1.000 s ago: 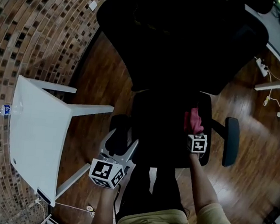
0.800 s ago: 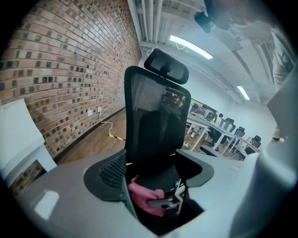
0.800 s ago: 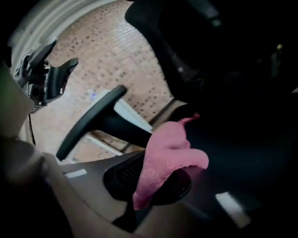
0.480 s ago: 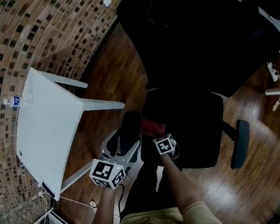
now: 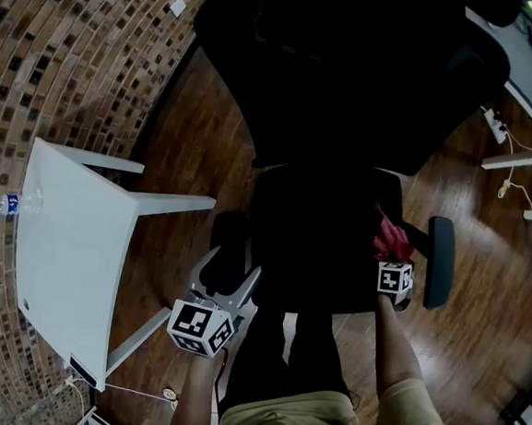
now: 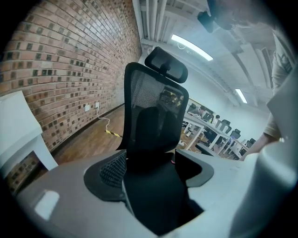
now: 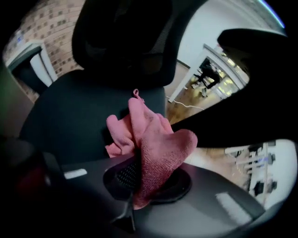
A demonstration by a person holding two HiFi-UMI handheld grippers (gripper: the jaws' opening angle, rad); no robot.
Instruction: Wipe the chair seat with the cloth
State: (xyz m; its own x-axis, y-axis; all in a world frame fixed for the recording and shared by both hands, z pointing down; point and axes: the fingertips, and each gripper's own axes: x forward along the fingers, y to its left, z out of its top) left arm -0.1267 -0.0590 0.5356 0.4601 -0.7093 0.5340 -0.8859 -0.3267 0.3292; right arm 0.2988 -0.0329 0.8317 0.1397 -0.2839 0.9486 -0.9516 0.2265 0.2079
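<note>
Right gripper (image 7: 149,186) pinches the pink cloth (image 7: 158,144) over the seat (image 5: 309,248)'s right edge to wipe; left gripper (image 6: 153,186) hangs back, jaws wide, empty.

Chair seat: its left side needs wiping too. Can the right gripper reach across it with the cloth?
Probably yes. The right gripper, shut on the pink cloth, is at the right edge of the chair seat, and nothing lies on the seat to block it.
</note>
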